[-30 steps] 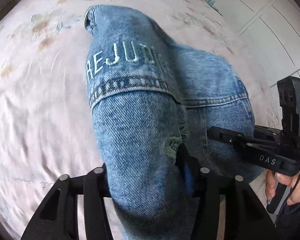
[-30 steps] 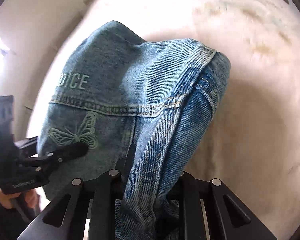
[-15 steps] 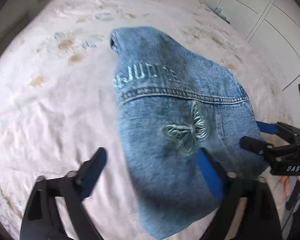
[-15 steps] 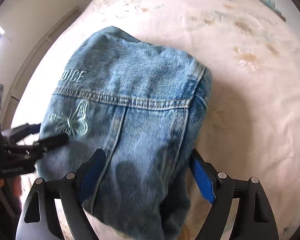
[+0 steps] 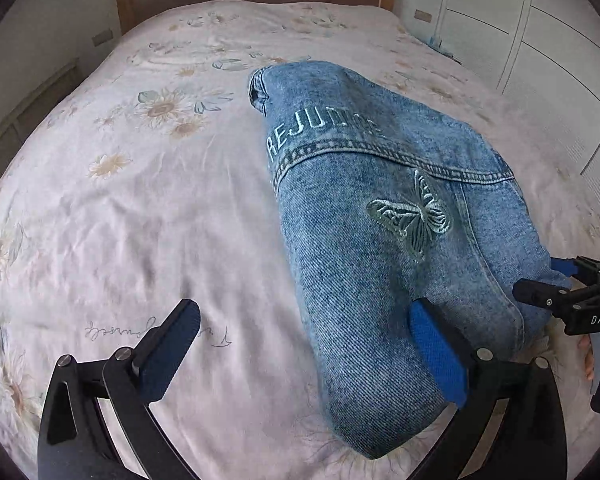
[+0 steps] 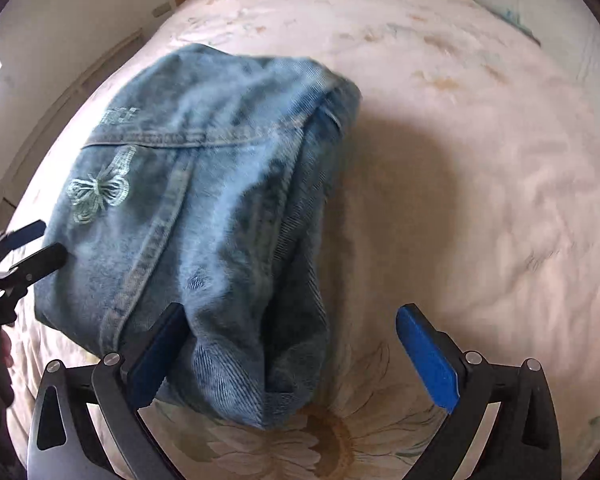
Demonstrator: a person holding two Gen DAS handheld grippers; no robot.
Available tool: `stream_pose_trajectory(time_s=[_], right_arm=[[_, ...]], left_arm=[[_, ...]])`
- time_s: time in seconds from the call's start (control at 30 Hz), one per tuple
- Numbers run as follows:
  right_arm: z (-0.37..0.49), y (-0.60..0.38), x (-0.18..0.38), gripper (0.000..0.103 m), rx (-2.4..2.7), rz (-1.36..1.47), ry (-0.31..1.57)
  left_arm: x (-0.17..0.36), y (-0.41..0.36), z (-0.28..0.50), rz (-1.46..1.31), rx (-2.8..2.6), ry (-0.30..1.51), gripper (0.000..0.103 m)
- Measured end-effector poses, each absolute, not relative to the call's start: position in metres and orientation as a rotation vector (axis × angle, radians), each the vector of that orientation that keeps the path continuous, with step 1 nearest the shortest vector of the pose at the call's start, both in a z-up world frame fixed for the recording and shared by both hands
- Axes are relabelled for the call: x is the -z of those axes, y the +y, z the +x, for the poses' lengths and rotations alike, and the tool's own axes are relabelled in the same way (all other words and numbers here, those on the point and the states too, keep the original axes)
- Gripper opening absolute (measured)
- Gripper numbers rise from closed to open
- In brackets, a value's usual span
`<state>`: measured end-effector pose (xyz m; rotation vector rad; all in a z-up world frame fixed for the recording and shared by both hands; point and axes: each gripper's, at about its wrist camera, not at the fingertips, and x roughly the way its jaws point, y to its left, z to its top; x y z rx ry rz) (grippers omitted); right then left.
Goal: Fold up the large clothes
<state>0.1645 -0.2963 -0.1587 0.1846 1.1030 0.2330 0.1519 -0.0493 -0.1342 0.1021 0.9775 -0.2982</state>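
each tool [image 5: 304, 354] is black – blue pads [image 5: 436, 358], silver screws, white "das" lettering on one [image 5: 556, 292].

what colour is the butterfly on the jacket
Pale mint green stitching on the blue denim jacket; the butterfly shows best in the left wrist view.

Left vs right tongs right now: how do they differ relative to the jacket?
The left tongs straddle mostly bare sheet, the jacket overlapping only one pad. The right tongs straddle the jacket's folded edge and are opening. Neither pair presses the denim; both point down at the bed.
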Motion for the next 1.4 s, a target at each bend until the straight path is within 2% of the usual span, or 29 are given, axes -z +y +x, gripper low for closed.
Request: stream_pose_trajectory(time_s=[0.07,0.2,0.37,0.6,0.9,1.4], right_arm=[[0.161,-0.298,0.166,0.102,-0.226,0.192,1.088],[0.152,-0.294,0.152,0.102,-0.182,0.167,1.058],[0.12,-0.299,0.098,0.103,-0.186,0.142,0.993],[0.052,-0.311,0.021,0.103,-0.153,0.112,0.872],[0.001,-0.315,0.004,0.103,-0.119,0.066,0.894],[-0.018,-0.323,0.002,0.103,-0.1,0.06,0.897]], left_arm=[[0.136,-0.048,0.15,0.086,0.291,0.96,0.103],[0.107,-0.043,0.137,0.096,0.258,0.947,0.102],[0.064,-0.037,0.102,0.183,0.197,0.919,0.102],[0.015,-0.023,0.048,0.153,0.175,0.867,0.102],[0.022,-0.01,0.023,0.122,0.082,0.932,0.102],[0.024,-0.012,0.007,0.142,0.088,0.958,0.102]])
